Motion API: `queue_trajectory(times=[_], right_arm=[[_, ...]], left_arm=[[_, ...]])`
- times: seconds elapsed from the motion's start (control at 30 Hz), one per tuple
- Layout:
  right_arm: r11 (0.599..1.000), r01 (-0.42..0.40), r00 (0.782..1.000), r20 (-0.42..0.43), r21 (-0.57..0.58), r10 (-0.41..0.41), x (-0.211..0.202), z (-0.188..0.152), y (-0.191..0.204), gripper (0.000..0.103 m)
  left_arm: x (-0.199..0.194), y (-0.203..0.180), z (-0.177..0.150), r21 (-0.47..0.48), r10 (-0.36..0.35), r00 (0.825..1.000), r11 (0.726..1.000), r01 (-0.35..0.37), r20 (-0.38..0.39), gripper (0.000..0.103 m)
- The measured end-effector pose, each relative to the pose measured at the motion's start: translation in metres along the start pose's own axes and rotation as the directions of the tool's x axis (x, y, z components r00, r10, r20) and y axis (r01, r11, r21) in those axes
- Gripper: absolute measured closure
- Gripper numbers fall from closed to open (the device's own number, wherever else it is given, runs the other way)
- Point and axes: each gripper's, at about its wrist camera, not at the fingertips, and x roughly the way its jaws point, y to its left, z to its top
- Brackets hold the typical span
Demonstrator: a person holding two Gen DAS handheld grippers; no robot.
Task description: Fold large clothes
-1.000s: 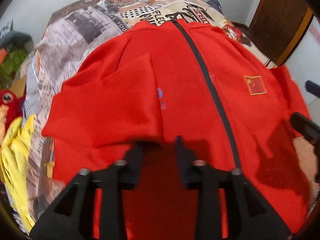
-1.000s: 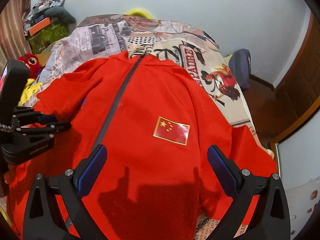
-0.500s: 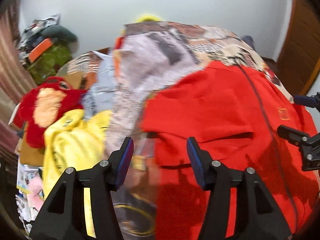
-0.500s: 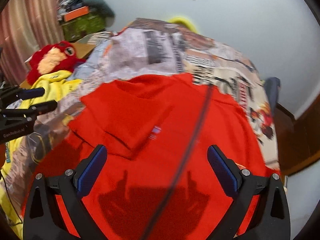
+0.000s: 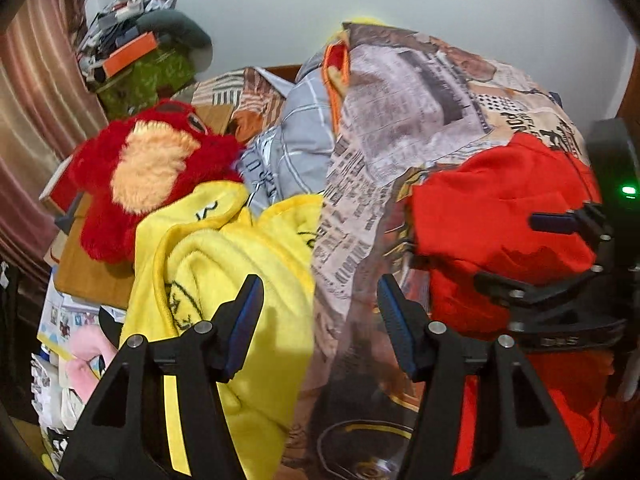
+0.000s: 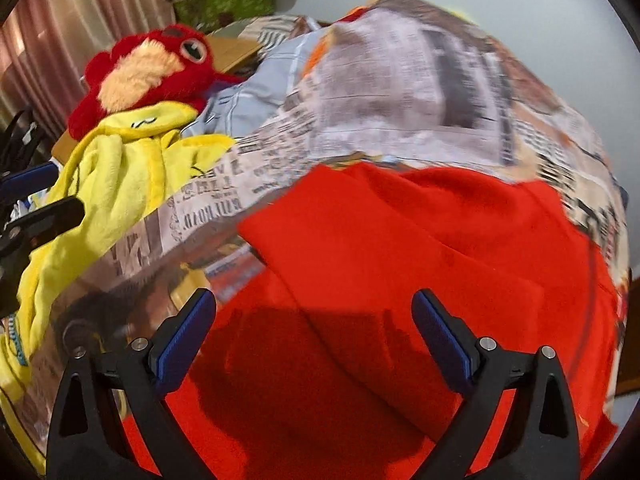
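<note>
Both tongs apart, holding nothing: left gripper [image 5: 318,320] over yellow blanket [image 5: 224,280], right gripper [image 6: 314,340] over red jacket [image 6: 420,280] on bedspread [image 6: 400,100]. Next, probably pinch jacket's 9 o'clock folded edge, single layer, pull flat.

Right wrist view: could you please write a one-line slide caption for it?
Open right claw hovers over red jacket spread on newspaper-print bedding, yellow garment and red plush toy alongside.
</note>
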Motion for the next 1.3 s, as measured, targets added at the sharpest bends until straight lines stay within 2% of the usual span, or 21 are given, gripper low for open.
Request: queue_trajectory(times=[0.07, 0.1, 0.13, 0.17, 0.23, 0.27, 0.33, 0.4, 0.57, 0.67, 0.8, 0.9, 0.97, 1.13, 1.23, 1.3], right_arm=[[1.0, 0.008, 1.0, -0.025, -0.02, -0.008, 0.017, 0.008, 0.008, 0.011], [1.0, 0.006, 0.999, -0.047, -0.028, -0.008, 0.027, 0.01, 0.011, 0.017], [0.999, 0.007, 0.998, -0.068, -0.034, -0.009, 0.035, 0.012, 0.013, 0.026], [0.999, 0.008, 0.996, -0.083, -0.037, -0.011, 0.041, 0.014, 0.015, 0.032], [0.999, 0.004, 0.994, -0.106, -0.036, -0.008, 0.055, 0.016, 0.019, 0.055], [0.999, 0.011, 0.994, -0.108, -0.033, -0.014, 0.059, 0.016, 0.019, 0.062], [1.0, 0.021, 0.995, -0.099, -0.015, -0.022, 0.062, 0.016, 0.017, 0.087], [1.0, -0.002, 0.998, -0.063, 0.028, 0.003, 0.056, 0.013, 0.01, 0.093], [0.997, -0.014, 0.999, 0.045, 0.075, 0.01, 0.012, 0.006, -0.007, 0.096], [0.993, -0.009, 0.994, 0.113, 0.117, -0.004, -0.025, 0.002, -0.029, 0.097], [0.979, 0.005, 0.973, 0.226, 0.203, -0.052, -0.087, -0.002, -0.072, 0.097], [0.964, 0.029, 0.948, 0.298, 0.265, -0.111, -0.136, -0.01, -0.107, 0.097], [0.953, 0.047, 0.93, 0.334, 0.299, -0.151, -0.164, -0.017, -0.126, 0.097], [0.911, 0.118, 0.879, 0.385, 0.394, -0.28, -0.228, -0.052, -0.173, 0.097], [0.88, 0.142, 0.864, 0.378, 0.453, -0.334, -0.249, -0.083, -0.201, 0.097], [0.864, 0.173, 0.862, 0.352, 0.473, -0.365, -0.249, -0.101, -0.213, 0.097]], left_arm=[[0.006, 0.002, -0.002, -0.002, -0.003, 1.0, 1.0, 0.003, -0.013, 0.045], [0.01, 0.004, -0.004, 0.001, -0.004, 1.0, 1.0, 0.004, -0.019, 0.045], [0.012, 0.005, -0.004, 0.005, -0.003, 1.0, 1.0, 0.003, -0.021, 0.045], [0.014, 0.005, -0.005, 0.008, -0.003, 1.0, 1.0, 0.003, -0.022, 0.045], [0.02, 0.005, -0.008, 0.015, -0.009, 0.999, 1.0, 0.01, -0.032, 0.045], [0.022, 0.005, -0.009, 0.017, -0.014, 0.999, 1.0, 0.014, -0.038, 0.045], [0.029, 0.003, -0.012, 0.02, -0.025, 0.998, 0.999, 0.026, -0.054, 0.045], [0.034, -0.001, -0.015, 0.02, -0.039, 0.997, 0.999, 0.041, -0.068, 0.045], [0.047, -0.016, -0.022, 0.027, -0.088, 0.988, 0.995, 0.092, -0.131, 0.045], [0.046, -0.034, -0.029, 0.05, -0.137, 0.978, 0.988, 0.146, -0.156, 0.045], [0.044, -0.063, -0.039, 0.11, -0.17, 0.968, 0.975, 0.192, -0.183, 0.044], [0.054, -0.089, -0.045, 0.144, -0.197, 0.952, 0.961, 0.235, -0.235, 0.044], [0.061, -0.099, -0.045, 0.155, -0.166, 0.954, 0.966, 0.209, -0.25, 0.044], [0.086, -0.109, -0.036, 0.123, -0.021, 0.977, 0.991, 0.048, -0.21, 0.044], [0.093, -0.109, -0.029, 0.059, 0.003, 0.977, 0.998, 0.01, -0.212, 0.042], [0.095, -0.106, -0.025, 0.034, 0.015, 0.979, 0.999, -0.009, -0.201, 0.038]])
